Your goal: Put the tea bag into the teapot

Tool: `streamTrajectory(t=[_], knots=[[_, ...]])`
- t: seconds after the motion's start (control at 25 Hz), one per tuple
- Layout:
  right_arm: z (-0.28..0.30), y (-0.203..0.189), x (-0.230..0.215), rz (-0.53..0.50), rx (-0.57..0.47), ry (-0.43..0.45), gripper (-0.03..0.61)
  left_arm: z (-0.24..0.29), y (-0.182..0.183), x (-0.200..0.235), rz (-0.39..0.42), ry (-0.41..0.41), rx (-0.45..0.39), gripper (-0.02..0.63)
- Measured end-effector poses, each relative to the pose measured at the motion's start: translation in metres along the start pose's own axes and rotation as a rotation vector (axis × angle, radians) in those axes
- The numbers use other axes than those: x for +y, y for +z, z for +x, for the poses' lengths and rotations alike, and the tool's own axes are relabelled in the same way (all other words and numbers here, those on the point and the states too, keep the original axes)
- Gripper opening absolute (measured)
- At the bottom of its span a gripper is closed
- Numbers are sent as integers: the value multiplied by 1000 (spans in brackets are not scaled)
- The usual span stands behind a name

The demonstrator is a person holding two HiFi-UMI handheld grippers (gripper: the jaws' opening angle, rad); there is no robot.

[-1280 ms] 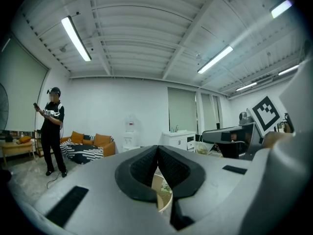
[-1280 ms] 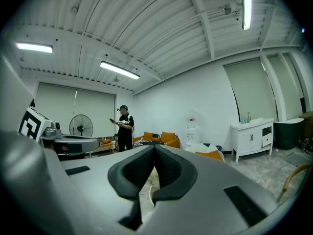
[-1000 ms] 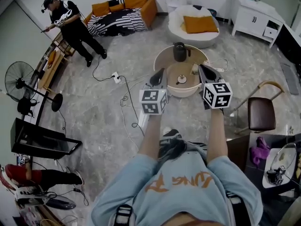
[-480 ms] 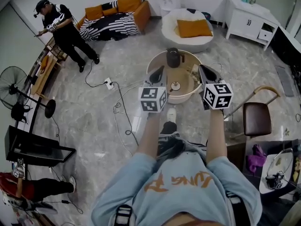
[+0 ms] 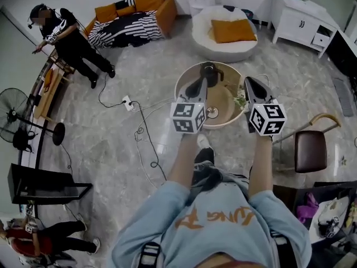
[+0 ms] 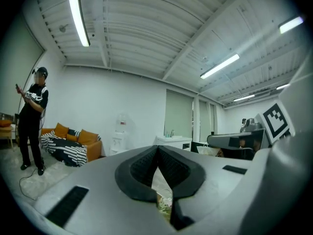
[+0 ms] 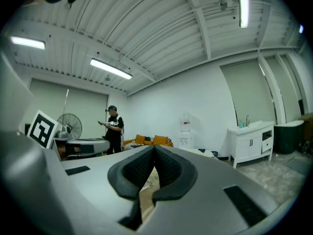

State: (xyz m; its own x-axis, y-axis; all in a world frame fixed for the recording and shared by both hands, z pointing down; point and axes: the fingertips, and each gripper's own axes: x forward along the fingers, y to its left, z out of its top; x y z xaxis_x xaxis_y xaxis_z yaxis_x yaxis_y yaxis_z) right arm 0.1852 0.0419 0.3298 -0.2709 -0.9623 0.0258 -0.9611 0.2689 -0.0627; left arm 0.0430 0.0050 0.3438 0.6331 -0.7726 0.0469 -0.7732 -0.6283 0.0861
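Observation:
In the head view a round low table (image 5: 182, 80) stands just ahead of me. On it are a dark jug (image 5: 208, 70) at the far side, a small tan lidded teapot (image 5: 212, 113) near the front rim, and some small greenish-white items (image 5: 241, 99) at the right. I cannot make out a tea bag. My left gripper (image 5: 199, 83) reaches over the table's left half, shut and with nothing in it. My right gripper (image 5: 249, 82) hovers over the right rim, also shut on nothing. Both gripper views look level across the room, with the left gripper (image 6: 157, 148) and right gripper (image 7: 154, 148) pads meeting at the tips.
A brown chair (image 5: 310, 148) stands right of the table. Cables and a power strip (image 5: 128, 102) lie on the floor to the left. Farther off are a sofa (image 5: 134, 17), a round white seat (image 5: 224, 37), a white cabinet (image 5: 298, 17), a standing person (image 5: 62, 38) and a fan (image 5: 22, 132).
I have stepped toward the round table with both grippers held out. Their tips, which were short of its near rim, now reach over the tabletop. The jaws stay shut.

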Motion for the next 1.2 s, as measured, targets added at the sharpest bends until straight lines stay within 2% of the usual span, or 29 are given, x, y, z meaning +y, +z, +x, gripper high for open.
streamTrajectory(t=[0.12, 0.28, 0.56, 0.72, 0.84, 1.0, 1.2], knots=[[42, -13, 3, -64, 41, 5, 14, 30, -25, 36, -28, 22, 66, 26], [98, -29, -8, -47, 77, 21, 14, 71, -58, 77, -74, 39, 144, 26], [204, -58, -30, -26, 173, 41, 14, 145, -91, 154, -154, 80, 227, 26], [260, -77, -35, -67, 257, 58, 14, 175, -118, 221, -265, 171, 258, 26], [298, -93, -37, -96, 326, 77, 14, 193, -131, 261, -245, 223, 295, 26], [331, -119, -41, -117, 413, 101, 14, 220, -150, 268, -221, 196, 344, 26], [364, -147, -42, -90, 465, 79, 14, 249, -176, 271, -263, 149, 377, 26]])
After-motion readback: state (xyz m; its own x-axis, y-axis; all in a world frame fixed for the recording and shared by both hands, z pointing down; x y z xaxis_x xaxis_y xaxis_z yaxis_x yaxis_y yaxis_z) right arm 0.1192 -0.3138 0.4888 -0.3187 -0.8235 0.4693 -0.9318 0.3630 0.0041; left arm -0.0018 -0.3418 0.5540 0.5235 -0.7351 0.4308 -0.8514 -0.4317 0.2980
